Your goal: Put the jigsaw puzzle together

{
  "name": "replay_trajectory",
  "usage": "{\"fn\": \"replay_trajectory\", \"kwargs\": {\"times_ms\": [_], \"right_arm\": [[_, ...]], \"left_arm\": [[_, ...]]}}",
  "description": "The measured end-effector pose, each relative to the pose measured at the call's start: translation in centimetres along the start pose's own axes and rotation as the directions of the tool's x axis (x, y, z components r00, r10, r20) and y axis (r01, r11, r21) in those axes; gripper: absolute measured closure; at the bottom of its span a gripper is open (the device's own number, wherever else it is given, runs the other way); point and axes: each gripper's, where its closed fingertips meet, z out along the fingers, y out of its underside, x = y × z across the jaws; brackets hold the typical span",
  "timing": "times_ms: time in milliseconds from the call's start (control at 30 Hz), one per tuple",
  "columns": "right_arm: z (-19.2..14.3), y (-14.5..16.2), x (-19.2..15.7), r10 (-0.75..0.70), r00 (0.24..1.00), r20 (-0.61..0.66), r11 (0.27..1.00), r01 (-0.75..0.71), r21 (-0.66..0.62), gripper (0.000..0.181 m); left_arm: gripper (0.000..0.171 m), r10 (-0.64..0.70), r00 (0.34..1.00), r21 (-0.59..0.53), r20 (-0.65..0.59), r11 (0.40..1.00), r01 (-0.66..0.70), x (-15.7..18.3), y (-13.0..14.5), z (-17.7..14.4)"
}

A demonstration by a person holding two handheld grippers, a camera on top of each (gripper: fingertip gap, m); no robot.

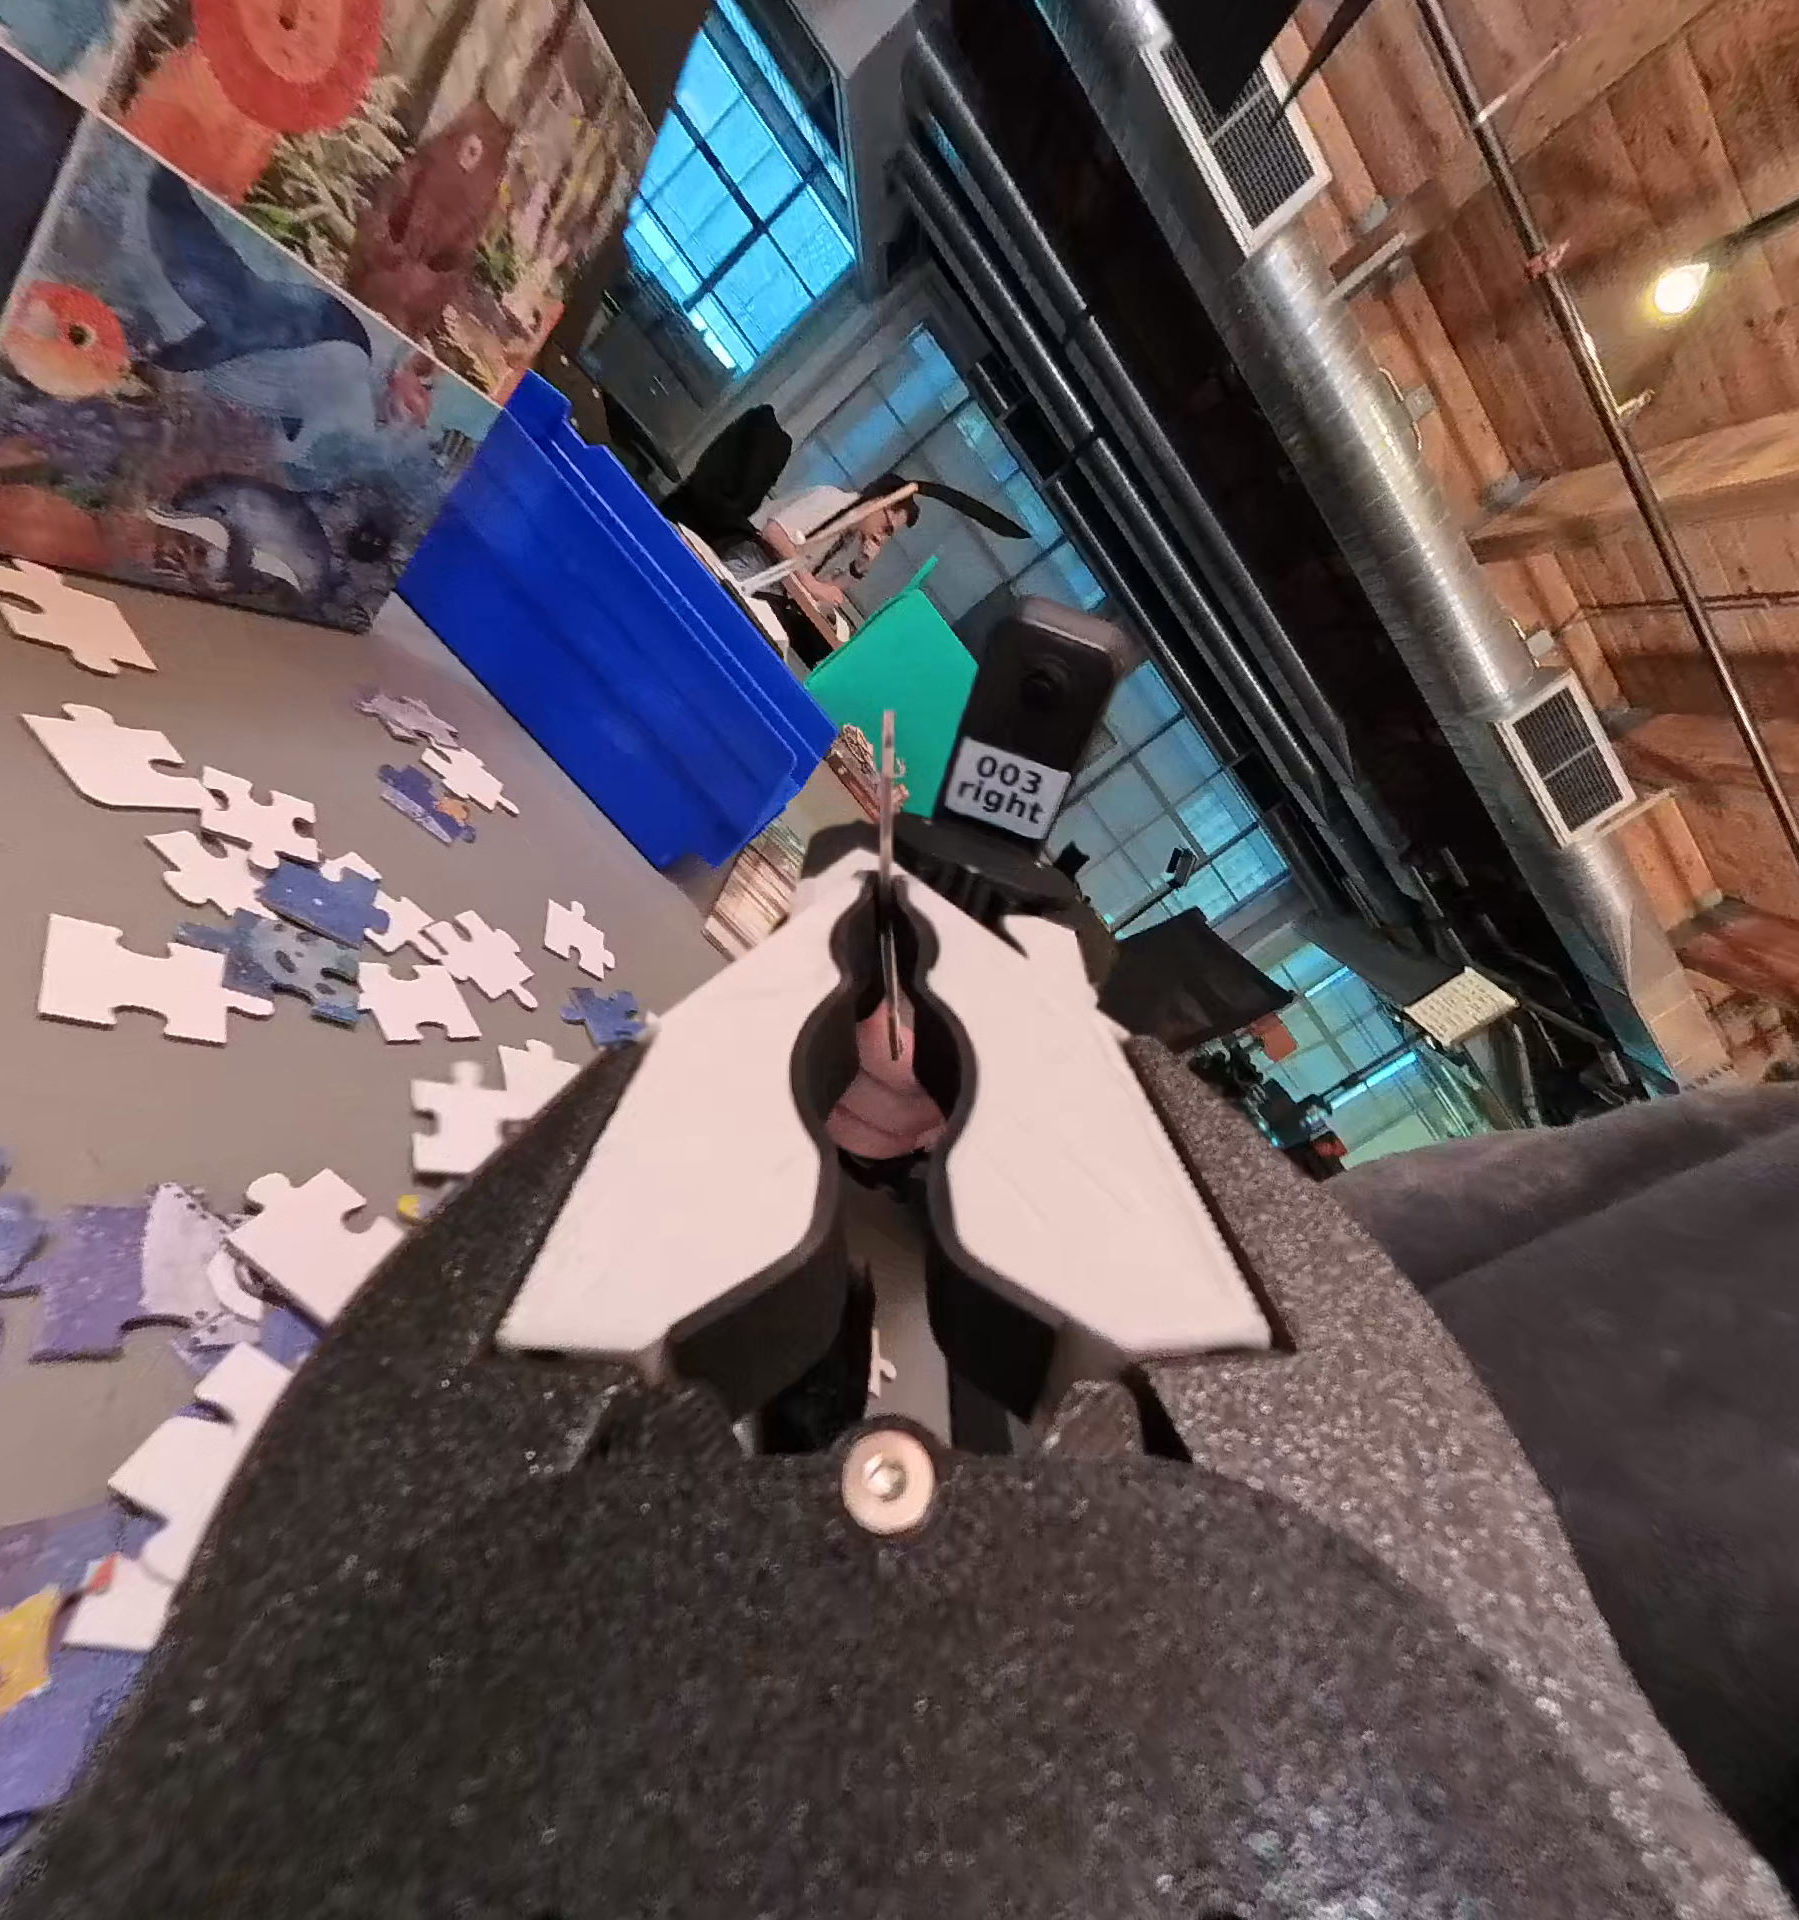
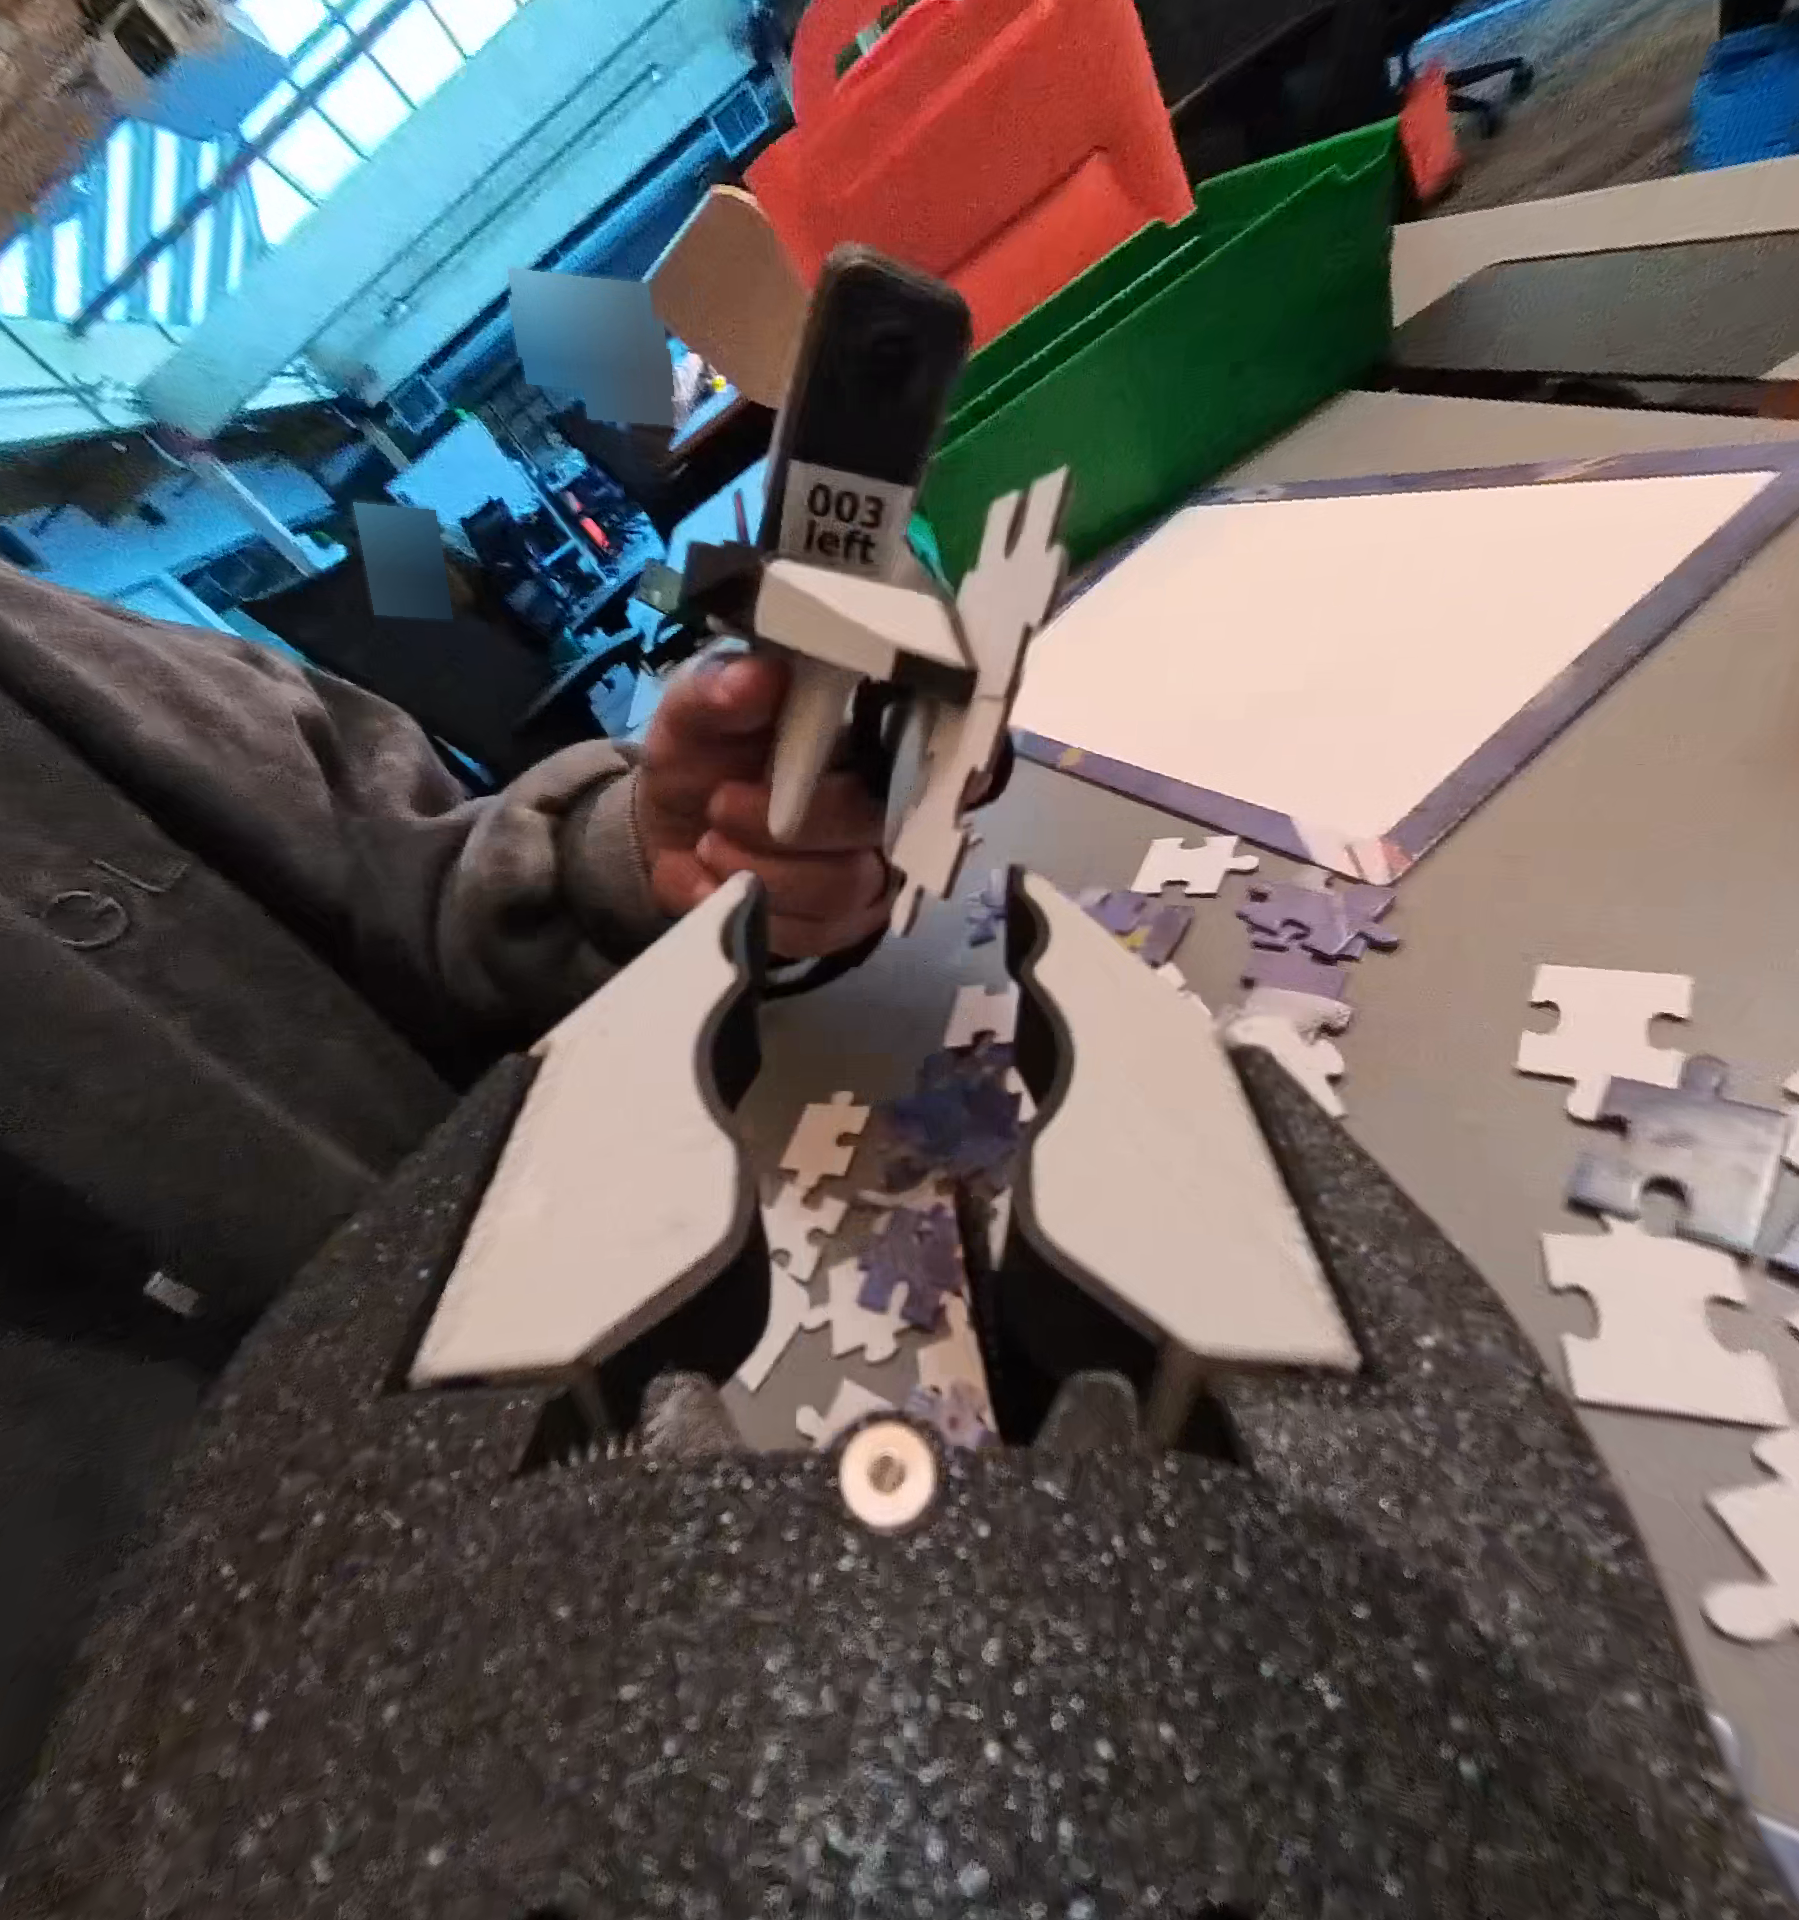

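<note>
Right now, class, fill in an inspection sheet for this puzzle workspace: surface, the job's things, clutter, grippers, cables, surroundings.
Surface: grey table, mostly covered in pieces.
Job's things: loose puzzle pieces, many white side up, some blue; puzzle tray with blue border, its middle bare; picture box standing at the table's edge.
Clutter: blue bin, green bin, orange bag.
Grippers: left gripper shut on a held piece, lifted edge-on; right gripper open, empty, pointing at that piece.
Cables: nothing seen.
Surroundings: workshop, large windows, ceiling ducts, people behind.
</note>
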Motion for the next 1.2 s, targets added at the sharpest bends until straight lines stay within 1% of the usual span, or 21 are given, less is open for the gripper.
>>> {"fn": "replay_trajectory", "kwargs": {"times_ms": [33, 100, 200, 333, 367, 433, 500, 600, 633, 667, 733, 767, 833, 867, 900, 933, 967, 1000, 1067, 1100, 1200], "right_arm": [[0.3, -0.1, 0.0, 0.021, 1.0, 0.01, 1.0, -0.021, 0.017, 0.141], [0.1, -0.6, -0.2, 0.053, 0.997, 0.053, 0.997, -0.057, 0.061, 0.178], [-0.9, -1.6, 0.9, 0.071, 0.997, 0.017, 0.991, -0.073, 0.116, 0.175], [-0.8, -1.4, 1.3, -0.139, 0.978, -0.154, 0.987, 0.149, 0.057, 0.179], [-0.9, -1.4, 1.3, -0.225, 0.953, -0.204, 0.971, 0.235, 0.03, 0.18], [-1.1, -1.2, 1.5, -0.445, 0.837, -0.319, 0.893, 0.444, -0.081, 0.18], [-0.7, -0.3, 0.4, -0.554, 0.785, -0.275, 0.832, 0.535, -0.147, 0.18], [-0.1, 0.6, -2.7, -0.384, 0.922, -0.038, 0.922, 0.382, -0.066, 0.18], [-0.6, -0.2, -3.0, -0.358, 0.933, -0.027, 0.934, 0.358, -0.021, 0.18], [-1.4, -1.6, -2.4, -0.366, 0.927, -0.086, 0.928, 0.37, 0.035, 0.18], [-3.8, -4.1, -0.9, -0.367, 0.899, -0.237, 0.905, 0.404, 0.134, 0.18], [-5.0, -5.2, -0.2, -0.363, 0.875, -0.319, 0.886, 0.431, 0.174, 0.18], [-6.3, -5.7, 1.5, -0.371, 0.81, -0.454, 0.869, 0.475, 0.138, 0.18], [-5.9, -4.7, 2.0, -0.412, 0.789, -0.456, 0.872, 0.487, 0.055, 0.18], [-5.1, -2.9, 2.6, -0.453, 0.785, -0.423, 0.878, 0.475, -0.059, 0.175], [-4.7, -1.0, 3.9, -0.458, 0.788, -0.413, 0.888, 0.429, -0.167, 0.156], [-5.0, 0.2, 6.1, -0.429, 0.771, -0.471, 0.903, 0.356, -0.239, 0.129], [-5.5, 1.2, 7.8, -0.398, 0.761, -0.513, 0.915, 0.29, -0.28, 0.126], [-5.8, 1.6, 8.5, -0.366, 0.774, -0.517, 0.926, 0.25, -0.282, 0.128], [-6.4, 1.0, 9.1, -0.365, 0.738, -0.568, 0.929, 0.251, -0.271, 0.136], [-7.7, 0.3, 10.1, -0.364, 0.678, -0.639, 0.932, 0.257, -0.258, 0.139]], "left_arm": [[0.171, 0.003, 1.0, -0.015, -0.011, 1.0, -0.003, 0.2, 0.3, 0.2], [0.171, -0.021, 0.998, -0.028, -0.067, 0.999, 0.019, 1.1, 0.7, 0.4], [0.169, -0.191, 0.969, -0.027, -0.159, 0.982, 0.189, 1.7, 0.4, 0.4], [0.171, -0.354, 0.908, -0.036, -0.222, 0.934, 0.355, 0.8, 0.3, -0.1], [0.171, -0.391, 0.891, -0.044, -0.231, 0.919, 0.392, 0.7, 0.2, -0.2], [0.171, -0.399, 0.894, -0.021, -0.203, 0.915, 0.403, -0.1, -0.1, -0.4], [0.171, -0.327, 0.942, 0.025, -0.081, 0.944, 0.33, -2.0, -0.3, -0.8], [0.171, -0.108, 0.981, 0.014, 0.159, 0.994, 0.107, -4.4, -0.4, -1.5], [0.171, 0.008, 0.962, -0.029, 0.273, 1.0, 0.0, -5.4, -0.3, -1.8], [0.171, 0.151, 0.915, -0.105, 0.374, 0.987, -0.12, -6.3, -0.2, -2.3], [0.17, 0.411, 0.776, -0.252, 0.478, 0.911, -0.327, -7.2, -0.4, -3.1], [0.17, 0.483, 0.753, -0.286, 0.447, 0.875, -0.392, -6.4, -0.3, -2.9], [0.17, 0.451, 0.864, -0.265, 0.225, 0.881, -0.391, -2.5, 1.1, -1.4], [0.17, 0.374, 0.919, -0.255, 0.126, 0.907, -0.334, -0.9, 1.8, -1.0], [0.169, 0.306, 0.947, -0.265, 0.093, 0.925, -0.273, -0.4, 2.3, -0.9], [0.161, 0.285, 0.945, -0.289, 0.159, 0.929, -0.232, -1.8, 2.4, -1.0], [0.147, 0.324, 0.903, -0.324, 0.283, 0.918, -0.228, -4.3, 2.3, -1.5], [0.142, 0.388, 0.845, -0.372, 0.368, 0.894, -0.249, -6.4, 2.4, -2.3], [0.142, 0.484, 0.761, -0.466, 0.431, 0.842, -0.271, -8.4, 2.7, -3.6], [0.142, 0.521, 0.72, -0.496, 0.458, 0.822, -0.28, -8.8, 2.3, -4.3], [0.142, 0.692, 0.503, -0.622, 0.518, 0.708, -0.333, -8.8, 0.0, -8.8]]}}
